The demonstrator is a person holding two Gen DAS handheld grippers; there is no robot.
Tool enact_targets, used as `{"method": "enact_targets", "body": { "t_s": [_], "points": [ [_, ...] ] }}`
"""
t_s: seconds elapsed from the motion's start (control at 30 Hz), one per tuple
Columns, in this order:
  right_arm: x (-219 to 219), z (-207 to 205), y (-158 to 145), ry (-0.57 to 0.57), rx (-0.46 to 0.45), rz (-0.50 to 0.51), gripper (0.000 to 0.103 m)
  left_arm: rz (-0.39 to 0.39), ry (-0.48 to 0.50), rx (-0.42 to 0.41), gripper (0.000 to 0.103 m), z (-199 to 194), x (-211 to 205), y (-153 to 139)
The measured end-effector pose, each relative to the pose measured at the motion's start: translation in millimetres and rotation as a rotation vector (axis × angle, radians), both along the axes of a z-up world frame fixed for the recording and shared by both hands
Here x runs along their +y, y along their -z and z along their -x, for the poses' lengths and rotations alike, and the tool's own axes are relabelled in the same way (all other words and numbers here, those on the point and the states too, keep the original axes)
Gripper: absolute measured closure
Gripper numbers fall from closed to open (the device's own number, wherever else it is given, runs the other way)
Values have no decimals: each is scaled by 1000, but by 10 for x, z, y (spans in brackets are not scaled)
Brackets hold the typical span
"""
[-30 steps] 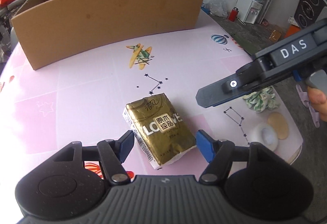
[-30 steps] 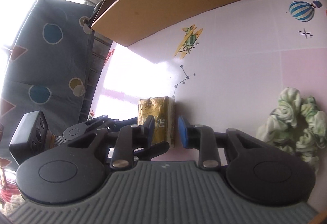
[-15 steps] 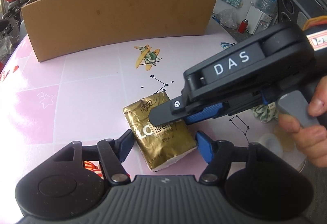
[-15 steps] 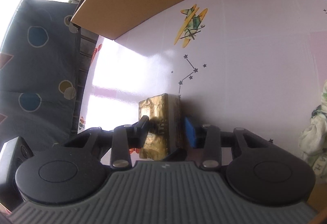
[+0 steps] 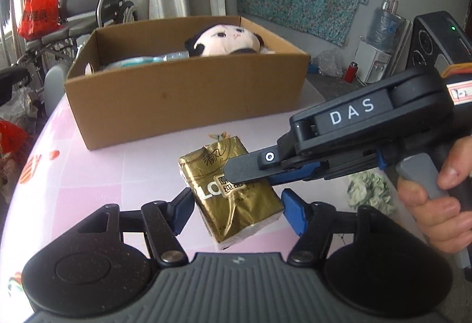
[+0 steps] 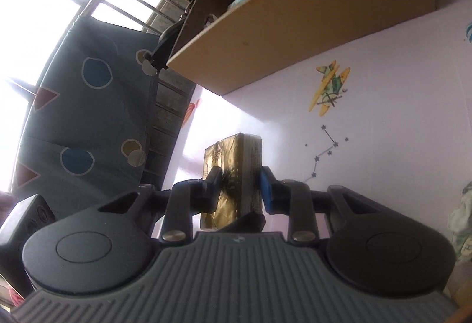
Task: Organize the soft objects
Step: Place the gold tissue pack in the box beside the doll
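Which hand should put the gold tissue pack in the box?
Probably the right. The right gripper is clamped on the tissue pack, lifted off the table, with the cardboard box just ahead. The left gripper is open and holds nothing.

**Materials and surface finishes**

Glossy gold foil-like wrap, crinkled, on tissue pack (image 5: 233, 190). Matt brown corrugated cardboard box (image 5: 183, 105). Smooth, shiny pink tabletop (image 5: 97, 172). Matt black plastic right gripper (image 6: 239, 184) with ribbed grey housing. Soft plush doll (image 5: 224, 38).
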State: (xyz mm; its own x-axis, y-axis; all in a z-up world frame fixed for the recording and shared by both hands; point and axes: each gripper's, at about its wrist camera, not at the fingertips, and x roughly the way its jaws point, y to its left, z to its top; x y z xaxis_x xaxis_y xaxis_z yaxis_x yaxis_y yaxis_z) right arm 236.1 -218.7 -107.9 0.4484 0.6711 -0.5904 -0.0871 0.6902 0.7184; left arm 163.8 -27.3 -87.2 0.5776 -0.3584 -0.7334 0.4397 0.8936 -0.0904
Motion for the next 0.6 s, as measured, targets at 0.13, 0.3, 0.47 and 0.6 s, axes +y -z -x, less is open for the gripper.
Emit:
{"method": "enact_targets", "body": {
  "t_s": [0.13, 0.3, 0.47, 0.6],
  "points": [
    [-11, -282, -451, -8, -92, 11, 77, 20, -11, -87, 37, -170, -6, -373],
    [-38, -945, -852, 2, -156, 45, 77, 20, -5, -154, 37, -735, -107, -763],
    [-72, -1822, -951, 17, -146, 151, 77, -5, 24, -106, 37, -1683, -246, -856],
    [-146, -2516, -626, 65, -43, 162, 77, -75, 60, -26, 38, -2386, -402, -700]
  ]
}}
